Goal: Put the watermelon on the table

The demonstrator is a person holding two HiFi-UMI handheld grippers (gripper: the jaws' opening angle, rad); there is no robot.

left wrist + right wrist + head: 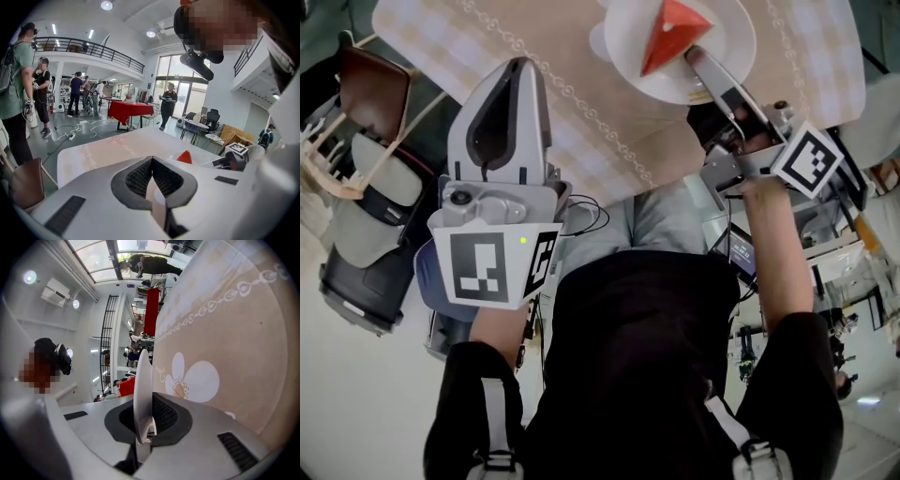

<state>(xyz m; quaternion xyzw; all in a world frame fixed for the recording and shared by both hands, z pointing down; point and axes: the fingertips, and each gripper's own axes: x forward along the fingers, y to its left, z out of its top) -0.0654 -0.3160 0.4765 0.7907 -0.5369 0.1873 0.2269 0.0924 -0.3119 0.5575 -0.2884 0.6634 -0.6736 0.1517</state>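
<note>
- At the left edge of the head view stands a chair [370,89] with a smooth brown seat and a pale curved frame. Neither gripper view shows that chair.
- The left gripper [517,66] hangs over the near left corner of the table [581,122]. Its own view shows the ribbed dark pads [140,178] pressed together with nothing between them.
- Only the left gripper view shows the hall beyond: people [77,91] standing on a glossy floor and a red-draped stand [129,110].
- The table wears a beige checked cloth with a looping white border. The right gripper view adds a large white flower print [194,378] on it.
- A round, smooth white plate [722,37] sits over the far right part of the table. No view tells whether it rests on the cloth.
- The watermelon [672,33], a red wedge, stands on the plate. In the left gripper view only its tip [185,157] shows.
- The right gripper [694,54] is clamped on the plate's near rim. Its own view shows the rim [143,380] edge-on between the pads.
</note>
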